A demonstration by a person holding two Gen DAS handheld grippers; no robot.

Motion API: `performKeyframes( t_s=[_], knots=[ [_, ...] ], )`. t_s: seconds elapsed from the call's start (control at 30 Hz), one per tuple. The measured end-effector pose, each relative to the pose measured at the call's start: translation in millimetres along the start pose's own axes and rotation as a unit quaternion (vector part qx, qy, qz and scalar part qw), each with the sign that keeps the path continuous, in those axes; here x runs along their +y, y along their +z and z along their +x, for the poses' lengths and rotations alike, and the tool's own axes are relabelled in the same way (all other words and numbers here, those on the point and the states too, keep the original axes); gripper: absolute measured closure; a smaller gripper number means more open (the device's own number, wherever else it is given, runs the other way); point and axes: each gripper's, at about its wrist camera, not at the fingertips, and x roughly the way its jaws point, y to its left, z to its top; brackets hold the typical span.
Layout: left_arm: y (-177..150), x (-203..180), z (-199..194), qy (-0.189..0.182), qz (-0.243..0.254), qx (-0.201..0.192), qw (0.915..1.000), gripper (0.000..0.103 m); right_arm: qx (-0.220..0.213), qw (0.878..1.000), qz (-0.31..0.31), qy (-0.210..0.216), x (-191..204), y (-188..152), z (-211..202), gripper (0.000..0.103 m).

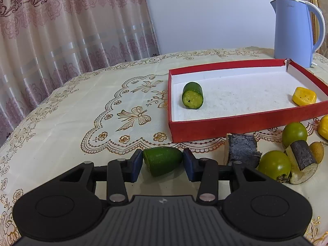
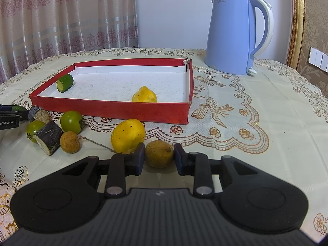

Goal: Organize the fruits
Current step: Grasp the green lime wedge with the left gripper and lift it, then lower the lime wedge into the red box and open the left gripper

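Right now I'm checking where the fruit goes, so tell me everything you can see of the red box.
The shallow red rectangular cardboard box lies flat on the floral tablecloth, open-topped, with low red walls and a speckled white lining. One far corner is torn. Inside lie a green cucumber chunk near one end and a yellow fruit piece against the near wall.

Both views are bright and evenly lit, soft daylight-ish, only faint shadows under stuff on the tablecloth (image 2: pixel 256 110). Sharp focus overall, no real blur. Heavy fisheye bending at the edges, dark vignette in the corners. Slight sheen on the kettle (image 2: pixel 231 34).
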Motion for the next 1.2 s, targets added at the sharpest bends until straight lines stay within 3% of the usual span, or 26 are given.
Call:
performKeyframes(
  t_s=[0.47,0.83,1.2],
  knots=[
    [4.0,6.6,-10.1,-0.013,-0.017,-0.008,0.9997,0.062,0.000,1.000,0.003,0.002,-0.3,0.1,0.1,0.074],
    [28.8,19.1,-44.0,-0.066,-0.044,-0.072,0.9943,0.062,0.000,1.000,0.003,0.002,-0.9,0.1,0.4,0.074],
    [57.8,-23.2,-34.7,-0.075,0.014,-0.092,0.9928,0.061,-0.001,1.000,0.009,0.008,-2.4,0.3,0.0,0.073]
  ],
)
